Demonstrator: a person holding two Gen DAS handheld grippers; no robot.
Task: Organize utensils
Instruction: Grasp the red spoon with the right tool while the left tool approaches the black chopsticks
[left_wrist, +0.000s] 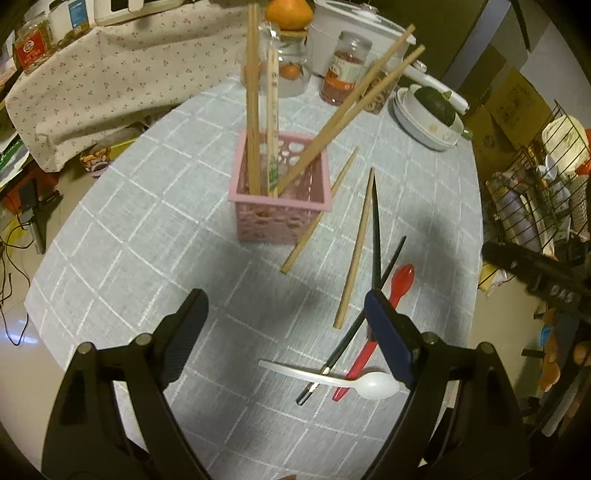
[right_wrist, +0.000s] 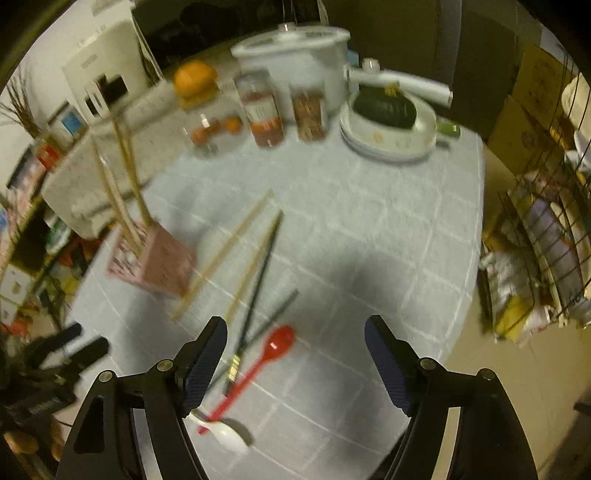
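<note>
Both the left gripper (left_wrist: 286, 314) and the right gripper (right_wrist: 295, 338) hang over the worktop (left_wrist: 147, 229) with jaws wide, holding nothing. The red spoon (right_wrist: 275, 349) lies between the right jaws, the white spoon (left_wrist: 364, 384) by the left gripper's right jaw, and the pink basket (left_wrist: 280, 218) of chopsticks stands beyond.

A pink perforated plastic basket (left_wrist: 280, 199) stands mid-desk (left_wrist: 147, 236) with wooden chopsticks (left_wrist: 253, 110) upright in it. To its right, loose wooden chopsticks (left_wrist: 354, 251) and black chopsticks (left_wrist: 376, 229) lie on the desk. Nearer the camera, a white plastic spoon (left_wrist: 332, 378) crosses a red plastic spoon (left_wrist: 400, 280). Glass jars (left_wrist: 345, 66) stand behind the basket.
</note>
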